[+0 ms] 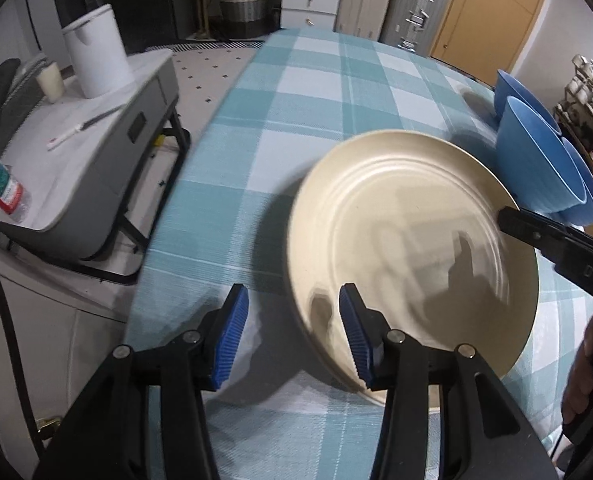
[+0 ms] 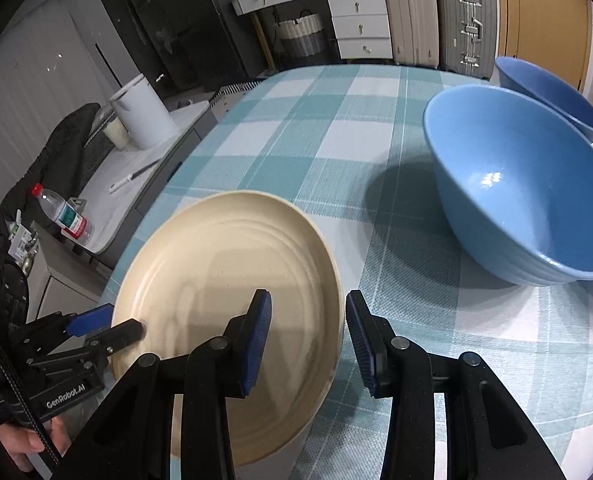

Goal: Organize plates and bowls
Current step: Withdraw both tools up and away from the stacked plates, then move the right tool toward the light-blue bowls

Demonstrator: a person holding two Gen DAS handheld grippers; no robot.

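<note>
On checked woven cloth (image 2: 336, 152), ridged round cream plate (image 2: 224, 280), glossy blue bowl (image 2: 528, 200).

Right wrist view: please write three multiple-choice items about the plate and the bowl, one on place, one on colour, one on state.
1. Where does the cream plate lie relative to the nearest bowl?
A. To its left
B. Inside it
C. Behind it

2. What colour is this bowl?
A. Red
B. Blue
C. Green

3. What state is the plate in?
A. Full of food
B. Upside down
C. Empty, right way up

Answers: 1 A, as the plate sits left of the bowl, apart from it; 2 B, as the bowl is blue inside and outside; 3 C, as its ringed inner face shows bare.
</note>
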